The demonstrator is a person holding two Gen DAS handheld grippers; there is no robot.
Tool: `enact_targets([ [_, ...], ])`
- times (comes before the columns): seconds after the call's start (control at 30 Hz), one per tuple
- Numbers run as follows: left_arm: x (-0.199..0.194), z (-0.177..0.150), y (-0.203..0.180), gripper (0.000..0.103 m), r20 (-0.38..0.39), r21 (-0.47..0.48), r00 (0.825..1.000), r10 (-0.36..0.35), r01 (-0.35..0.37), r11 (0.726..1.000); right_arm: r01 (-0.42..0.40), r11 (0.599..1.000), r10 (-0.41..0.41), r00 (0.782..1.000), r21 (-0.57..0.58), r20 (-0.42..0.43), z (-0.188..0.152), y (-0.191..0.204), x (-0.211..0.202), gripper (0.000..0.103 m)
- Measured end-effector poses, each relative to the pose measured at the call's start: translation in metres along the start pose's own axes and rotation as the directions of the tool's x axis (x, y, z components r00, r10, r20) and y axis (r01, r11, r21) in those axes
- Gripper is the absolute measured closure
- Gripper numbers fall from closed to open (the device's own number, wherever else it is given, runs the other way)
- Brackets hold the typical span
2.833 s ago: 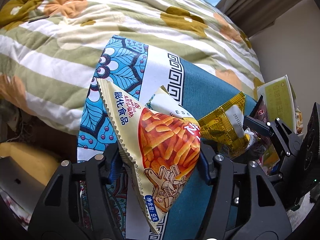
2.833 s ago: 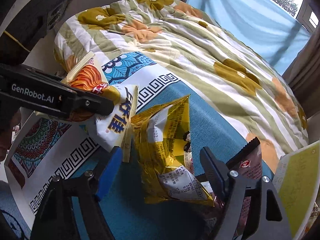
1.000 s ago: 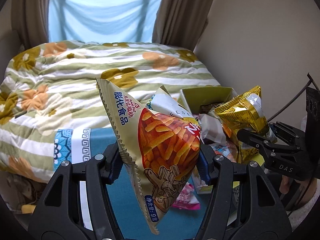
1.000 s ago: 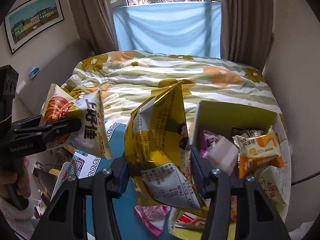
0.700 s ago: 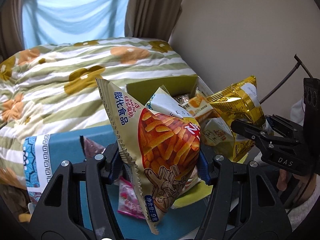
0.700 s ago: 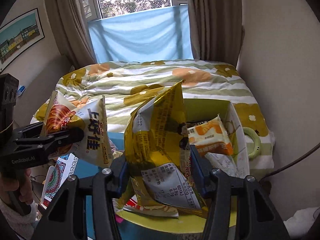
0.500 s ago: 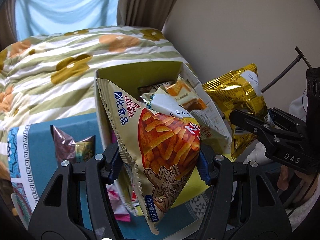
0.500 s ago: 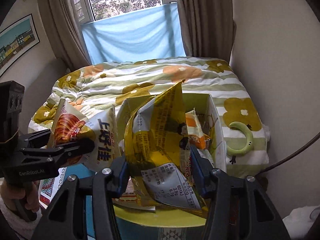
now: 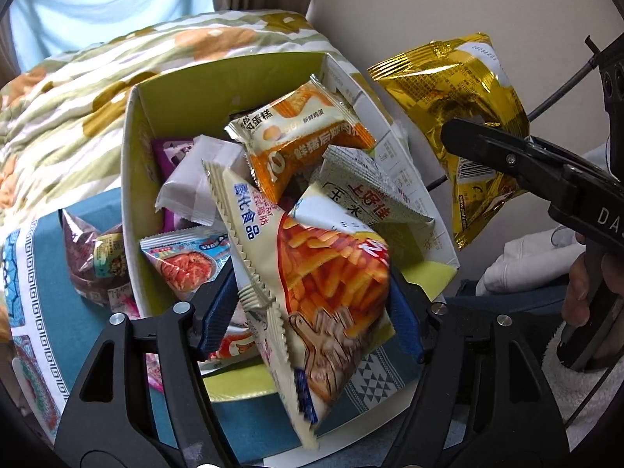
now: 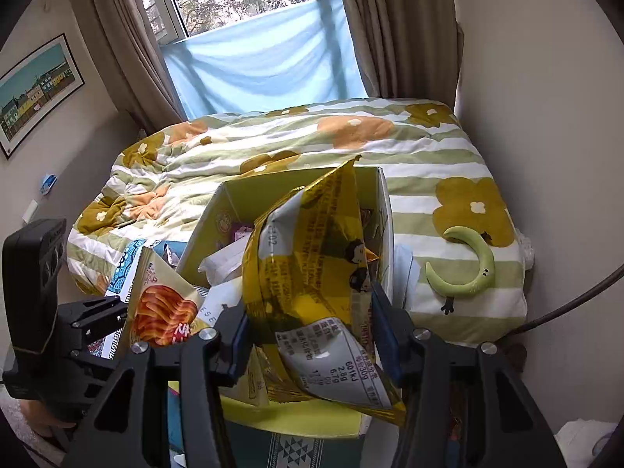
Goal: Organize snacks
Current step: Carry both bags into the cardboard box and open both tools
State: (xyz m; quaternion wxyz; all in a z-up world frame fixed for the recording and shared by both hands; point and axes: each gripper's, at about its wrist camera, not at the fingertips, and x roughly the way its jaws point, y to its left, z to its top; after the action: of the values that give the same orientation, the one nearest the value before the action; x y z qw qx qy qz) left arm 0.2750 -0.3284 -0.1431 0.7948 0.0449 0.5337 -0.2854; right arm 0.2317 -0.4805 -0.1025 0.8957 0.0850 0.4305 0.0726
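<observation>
Tool work, near first. Left tool (image 9: 312,312) has its blue pads closed on a cream fries-print snack bag (image 9: 312,273), held tilted over the near end of the yellow-green cardboard box (image 9: 128,179). Right tool (image 10: 312,335) is closed on a crinkled gold foil snack bag (image 10: 316,273), raised above the box's near right side; in the left wrist view that bag (image 9: 460,117) hangs outside the right wall.

Inside the box: orange cake packet (image 9: 300,136) on top, grey-green packet (image 9: 366,191) just beside it, white wrapper (image 9: 195,183) to the left, red-print packet (image 9: 187,261) at near left.

Outside the left wall, a maroon packet (image 9: 97,261) lies on the teal patterned cloth (image 9: 39,280).

Farther off: flowered striped quilt (image 10: 331,136) on the bed, green crescent toy (image 10: 468,265) on it at right, blue-draped window (image 10: 265,50) beyond.
</observation>
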Motion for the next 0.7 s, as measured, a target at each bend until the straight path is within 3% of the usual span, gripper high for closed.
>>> enact_targets([
  [0.03,-0.002,-0.001,0.000,0.014,0.009,0.002,1.000,0.020,-0.020,1.000,-0.004,1.000,0.004,1.000,0.003,0.001,0.000,-0.001,0.000,0.054],
  [0.1,-0.011,-0.002,0.002,0.005,0.048,0.006,0.997,0.063,-0.064,0.998,-0.009,1.000,0.009,1.000,0.004,0.003,0.000,0.000,-0.001,0.054],
  [0.23,-0.026,-0.004,0.017,0.005,0.071,-0.013,0.991,0.110,-0.109,0.994,-0.019,1.000,0.019,1.000,-0.008,-0.002,-0.001,0.005,0.001,0.054],
  [0.7,-0.076,-0.039,0.081,0.005,0.106,-0.181,0.977,0.186,-0.165,0.969,-0.141,0.987,0.139,0.990,-0.077,-0.028,0.023,0.047,0.033,0.053],
])
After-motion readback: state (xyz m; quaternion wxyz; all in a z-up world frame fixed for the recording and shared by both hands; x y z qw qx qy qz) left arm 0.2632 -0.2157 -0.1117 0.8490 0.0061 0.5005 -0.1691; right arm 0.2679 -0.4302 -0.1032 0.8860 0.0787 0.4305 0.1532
